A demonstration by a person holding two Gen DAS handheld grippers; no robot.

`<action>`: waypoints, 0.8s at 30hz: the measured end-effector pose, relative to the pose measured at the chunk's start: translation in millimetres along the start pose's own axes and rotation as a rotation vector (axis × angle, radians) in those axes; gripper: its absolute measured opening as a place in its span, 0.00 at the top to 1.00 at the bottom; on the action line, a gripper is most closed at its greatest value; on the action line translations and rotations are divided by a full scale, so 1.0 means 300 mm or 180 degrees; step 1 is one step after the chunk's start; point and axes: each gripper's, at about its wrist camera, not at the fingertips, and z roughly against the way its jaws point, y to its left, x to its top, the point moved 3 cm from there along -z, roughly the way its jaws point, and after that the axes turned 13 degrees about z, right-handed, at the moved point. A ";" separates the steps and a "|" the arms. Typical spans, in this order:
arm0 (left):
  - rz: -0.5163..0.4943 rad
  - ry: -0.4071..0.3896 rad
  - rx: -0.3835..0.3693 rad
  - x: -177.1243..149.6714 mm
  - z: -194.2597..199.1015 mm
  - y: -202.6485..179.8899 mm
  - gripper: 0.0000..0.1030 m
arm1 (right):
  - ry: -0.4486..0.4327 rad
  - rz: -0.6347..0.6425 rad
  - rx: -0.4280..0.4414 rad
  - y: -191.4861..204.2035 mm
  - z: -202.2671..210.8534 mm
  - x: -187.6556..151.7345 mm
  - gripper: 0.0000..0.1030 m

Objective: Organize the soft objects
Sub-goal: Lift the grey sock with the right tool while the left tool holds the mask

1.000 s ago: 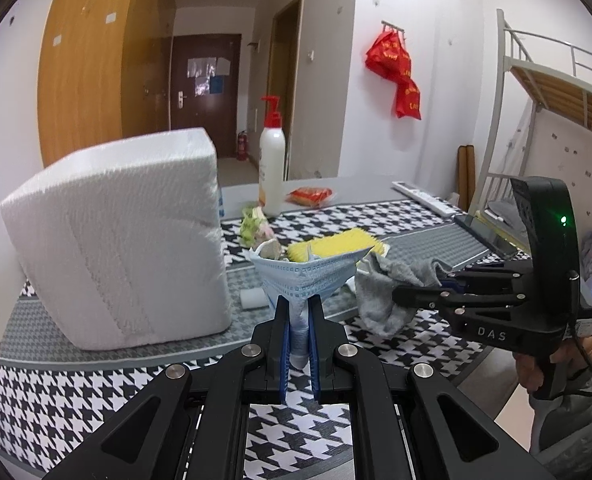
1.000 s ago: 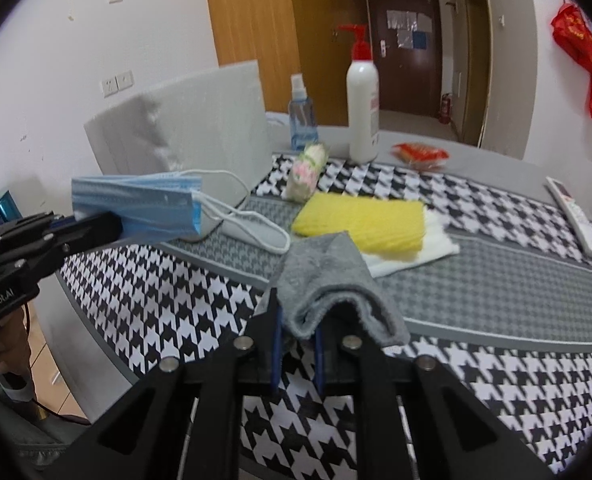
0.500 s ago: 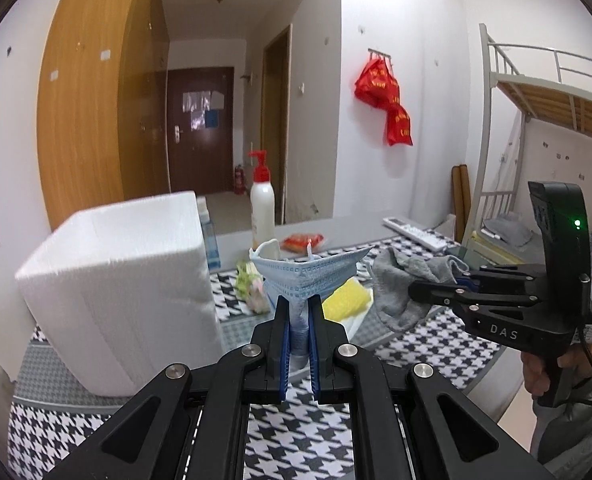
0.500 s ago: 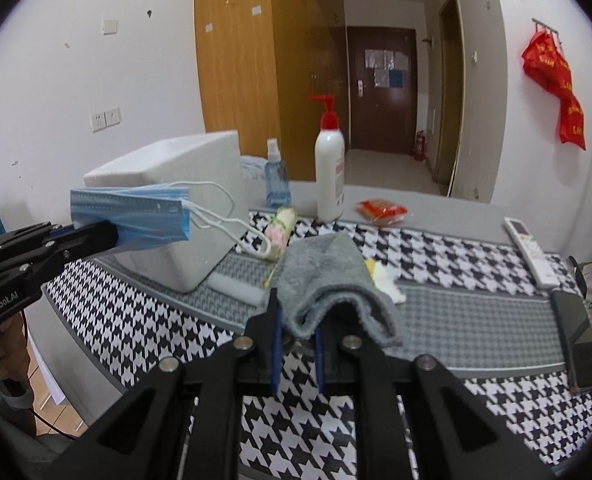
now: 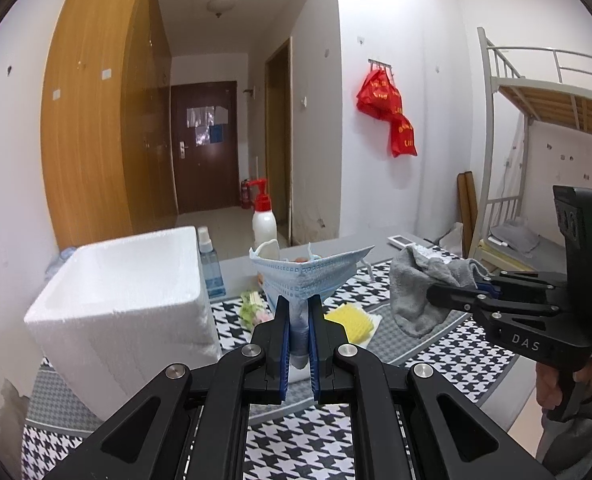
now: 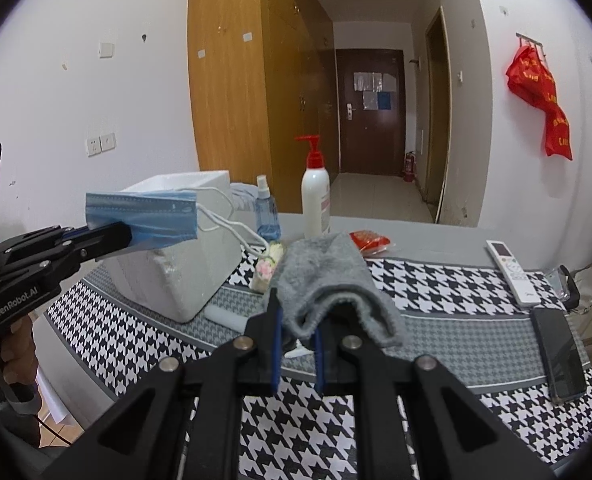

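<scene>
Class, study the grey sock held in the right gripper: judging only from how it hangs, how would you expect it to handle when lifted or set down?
The grey sock probably behaves floppy: it drapes over the right gripper and sags on both sides. It looks light, since a pinch on one fold carries it. Set down, it would likely slump in a heap.

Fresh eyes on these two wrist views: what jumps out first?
Both tools are loaded: the left hand-held gripper is shut on a blue face mask, and the right hand-held gripper pinches a grey sock, both above the houndstooth table. To the left sits an open white foam box.
</scene>
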 end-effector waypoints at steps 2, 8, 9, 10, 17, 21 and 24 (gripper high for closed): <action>-0.0013 -0.0032 0.0006 0.009 -0.001 -0.005 0.92 | -0.0034 -0.0002 -0.0010 -0.003 0.011 0.007 0.84; -0.0039 -0.0092 0.0038 0.035 -0.005 -0.012 0.92 | -0.0115 -0.0020 -0.0046 -0.015 0.032 0.025 0.84; -0.0042 -0.0097 0.0039 0.038 -0.005 -0.013 0.92 | -0.0125 -0.0023 -0.0047 -0.017 0.035 0.027 0.84; -0.0045 -0.0104 0.0032 0.040 -0.003 -0.014 0.92 | -0.0134 -0.0022 -0.0045 -0.018 0.036 0.029 0.84; -0.0065 -0.0143 0.0062 0.055 -0.003 -0.015 0.92 | -0.0190 -0.0013 -0.0056 -0.024 0.047 0.045 0.84; -0.0080 -0.0178 0.0063 0.066 0.002 -0.018 0.92 | -0.0222 -0.0019 -0.0063 -0.028 0.052 0.056 0.84; -0.0093 -0.0199 0.0077 0.074 0.002 -0.019 0.92 | -0.0245 -0.0009 -0.0057 -0.028 0.053 0.065 0.84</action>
